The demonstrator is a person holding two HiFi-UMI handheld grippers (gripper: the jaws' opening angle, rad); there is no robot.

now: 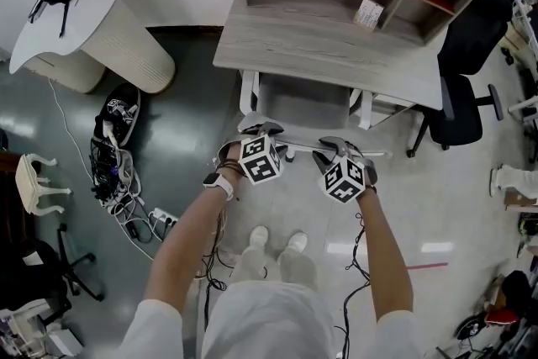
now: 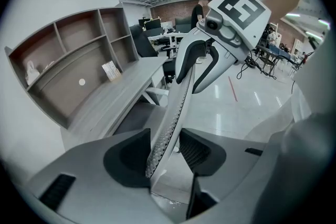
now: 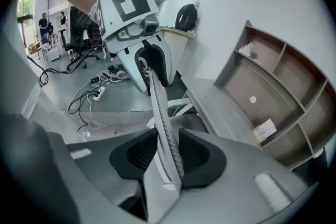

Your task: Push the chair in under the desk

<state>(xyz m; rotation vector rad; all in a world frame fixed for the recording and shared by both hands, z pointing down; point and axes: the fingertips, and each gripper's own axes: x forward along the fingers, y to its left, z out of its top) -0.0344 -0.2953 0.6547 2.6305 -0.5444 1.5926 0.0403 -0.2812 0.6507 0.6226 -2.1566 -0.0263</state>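
- Left gripper [image 1: 264, 130], right gripper [image 1: 331, 147]: grey shells, each with a black-and-white marker cube [image 1: 259, 160].
- Behind left gripper: white watch [image 1: 218, 182].
- Behind right gripper: black cable [image 1: 361, 248].
- White short sleeves [image 1: 155, 325], white shoes [image 1: 259, 236].

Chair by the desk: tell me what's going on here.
A person stands behind the chair with both grippers on the top edge of its backrest. The left gripper and the right gripper are each closed on it. The chair is partly under the desk, its backrest not yet at the desk's edge.

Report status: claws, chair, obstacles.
Left claw and right claw clamped on back of chair. Seat partly under desk. Nothing seen blocking.
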